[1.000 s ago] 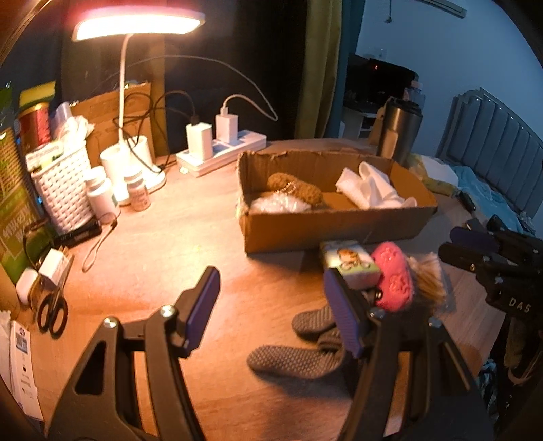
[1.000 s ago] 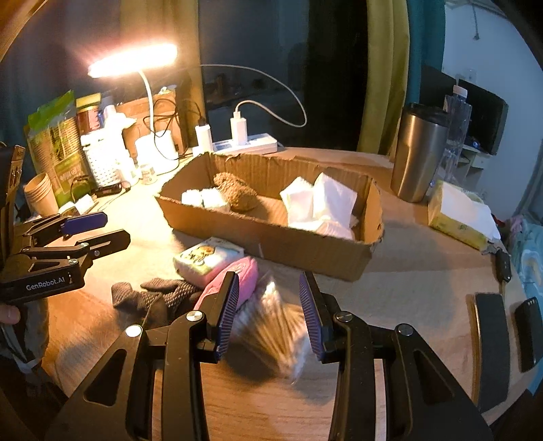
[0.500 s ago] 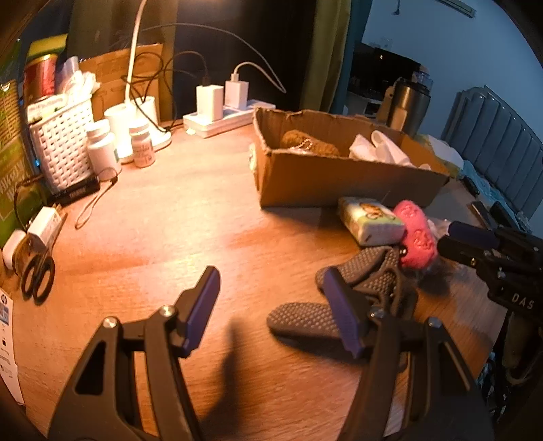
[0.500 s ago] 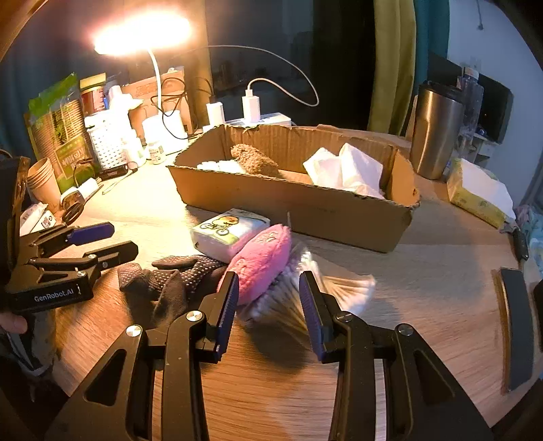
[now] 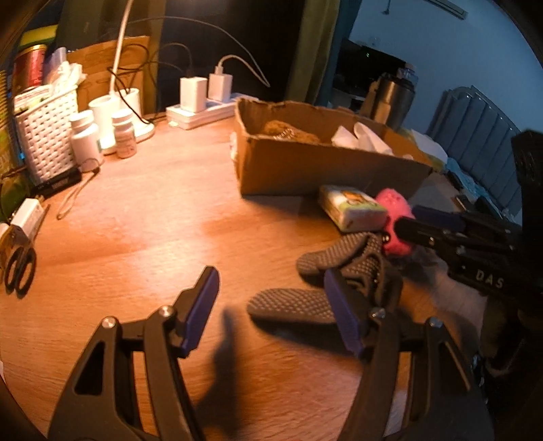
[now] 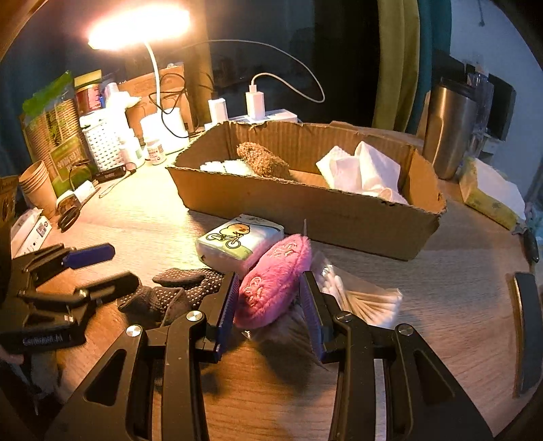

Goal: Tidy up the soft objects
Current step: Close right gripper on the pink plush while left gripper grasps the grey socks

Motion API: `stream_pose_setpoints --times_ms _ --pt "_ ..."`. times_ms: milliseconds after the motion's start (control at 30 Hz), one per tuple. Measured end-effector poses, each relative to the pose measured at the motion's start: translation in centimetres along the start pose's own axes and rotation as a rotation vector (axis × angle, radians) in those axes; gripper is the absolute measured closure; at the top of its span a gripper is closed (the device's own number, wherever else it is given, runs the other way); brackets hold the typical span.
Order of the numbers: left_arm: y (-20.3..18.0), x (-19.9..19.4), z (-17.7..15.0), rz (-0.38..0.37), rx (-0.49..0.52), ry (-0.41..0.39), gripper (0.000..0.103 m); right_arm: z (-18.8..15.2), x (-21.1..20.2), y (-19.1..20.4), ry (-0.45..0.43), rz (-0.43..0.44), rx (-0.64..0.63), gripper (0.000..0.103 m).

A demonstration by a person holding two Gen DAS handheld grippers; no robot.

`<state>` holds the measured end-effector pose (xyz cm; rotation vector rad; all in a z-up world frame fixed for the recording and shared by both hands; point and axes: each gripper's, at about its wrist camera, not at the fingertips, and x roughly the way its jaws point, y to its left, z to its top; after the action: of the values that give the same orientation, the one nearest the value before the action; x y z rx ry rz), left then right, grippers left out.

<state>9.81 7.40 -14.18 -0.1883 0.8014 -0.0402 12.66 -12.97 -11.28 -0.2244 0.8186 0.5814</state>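
A pink plush pad [image 6: 273,281] lies on the wooden table between the open fingers of my right gripper [image 6: 269,290]; it also shows in the left wrist view [image 5: 395,217]. Grey dotted gloves [image 5: 342,268] lie just left of it [image 6: 176,288]. My left gripper [image 5: 271,298] is open and empty, low over the table, its right finger over the gloves. A tissue pack [image 6: 239,244] and a bag of cotton swabs [image 6: 356,298] lie beside the pad. The cardboard box [image 6: 305,207] behind holds a brown sponge [image 6: 261,163] and white cloths [image 6: 366,173].
A desk lamp [image 6: 139,30], power strip [image 5: 203,108], white basket [image 5: 47,129], pill bottles [image 5: 85,135] and scissors [image 5: 18,268] line the left and back. A steel tumbler [image 6: 448,129] and a yellow tissue pack [image 6: 492,196] stand at the right.
My right gripper has moved left, from around the cotton swabs to around the pink pad. My left gripper has dropped lower and closer to the gloves.
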Motion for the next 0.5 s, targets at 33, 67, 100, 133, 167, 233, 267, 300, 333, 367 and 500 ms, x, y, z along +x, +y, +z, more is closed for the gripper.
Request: stream_pose_setpoints --times_ms 33,67,100,133,167,233,267,300,333,367,500 --pt "-0.2 0.2 0.0 -0.003 0.002 0.006 0.028 0.0 0.2 0.0 0.002 0.002 0.002 0.064" --pt "-0.3 0.4 -0.1 -0.006 0.002 0.011 0.028 0.0 0.3 -0.1 0.004 0.003 0.003 0.064" --pt "-0.4 0.4 -0.1 -0.008 -0.001 0.014 0.028 0.0 0.5 -0.2 0.005 0.005 0.004 0.064" --pt "-0.4 0.4 -0.1 -0.011 -0.003 0.01 0.028 0.0 0.7 -0.2 0.007 0.009 0.004 0.064" --pt "-0.4 0.4 0.0 -0.011 -0.004 0.007 0.028 0.0 0.8 -0.1 0.008 0.015 0.0 0.064" --pt "-0.5 0.5 0.0 -0.006 -0.005 0.008 0.028 0.0 0.9 -0.1 0.005 0.022 -0.008 0.066" --pt "-0.5 0.5 0.1 -0.003 -0.007 0.007 0.028 0.0 0.9 -0.1 0.003 0.026 -0.011 0.067" --pt "-0.6 0.5 0.2 -0.002 -0.009 0.007 0.028 0.1 0.9 -0.2 0.0 0.029 -0.015 0.069" --pt "-0.7 0.5 0.2 0.0 -0.008 0.006 0.028 0.1 0.8 -0.2 -0.004 0.034 -0.017 0.072" --pt "-0.8 0.5 0.3 0.001 -0.007 0.004 0.028 0.1 0.6 -0.3 -0.011 0.038 -0.019 0.072" --pt "-1.6 0.6 0.7 0.009 0.011 0.0 0.028 0.1 -0.3 -0.9 -0.039 0.051 -0.015 0.074"
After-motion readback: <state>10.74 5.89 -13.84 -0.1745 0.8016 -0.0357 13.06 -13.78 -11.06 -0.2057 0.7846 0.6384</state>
